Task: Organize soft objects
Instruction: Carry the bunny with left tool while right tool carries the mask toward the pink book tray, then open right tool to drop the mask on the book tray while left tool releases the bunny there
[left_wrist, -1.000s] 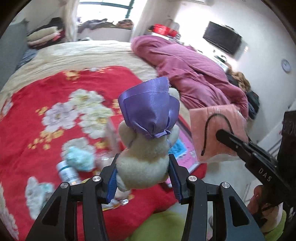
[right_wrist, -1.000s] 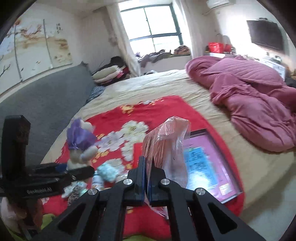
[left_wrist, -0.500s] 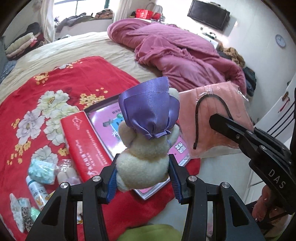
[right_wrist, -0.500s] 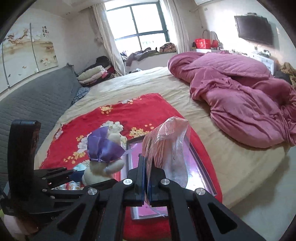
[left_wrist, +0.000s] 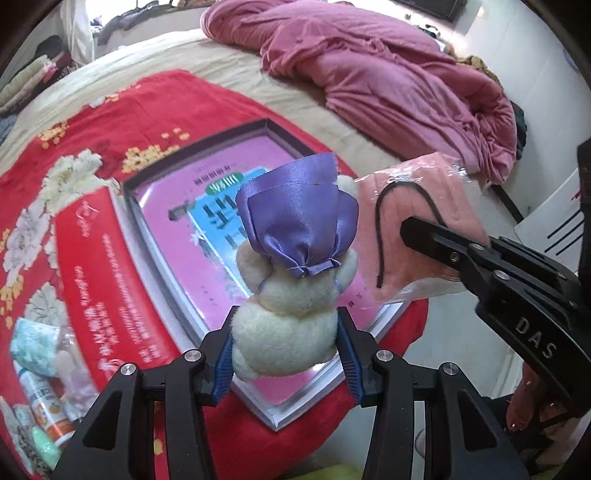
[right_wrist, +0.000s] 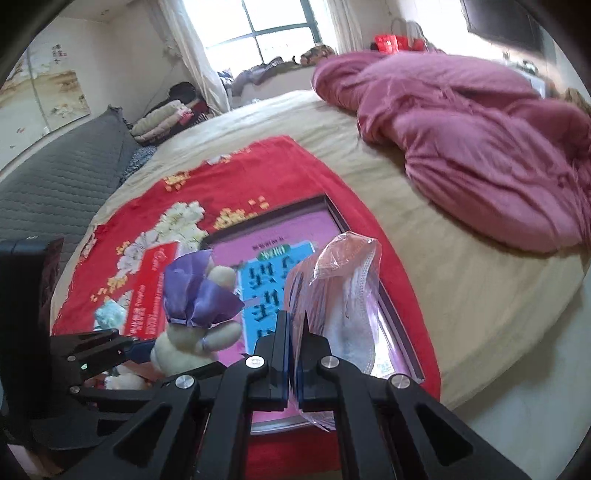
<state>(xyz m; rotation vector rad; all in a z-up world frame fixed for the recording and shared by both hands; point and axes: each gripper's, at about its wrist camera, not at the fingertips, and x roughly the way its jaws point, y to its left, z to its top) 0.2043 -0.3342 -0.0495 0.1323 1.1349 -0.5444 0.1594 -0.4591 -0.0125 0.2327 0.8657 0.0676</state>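
Observation:
My left gripper is shut on a cream plush bear with a purple satin hood, held above the pink box on the red floral cloth. The bear also shows in the right wrist view. My right gripper is shut on a clear bag of pink face masks, also above the pink box. In the left wrist view the mask bag hangs right of the bear, pinched by the right gripper.
A red box lid lies left of the pink box. Small bottles and packets lie at the cloth's near left. A crumpled magenta quilt covers the bed's far right. The bed edge and floor are at the right.
Both grippers have moved right and forward with their loads, from over the floral cloth to over the pink box. Bear and mask bag stay gripped.

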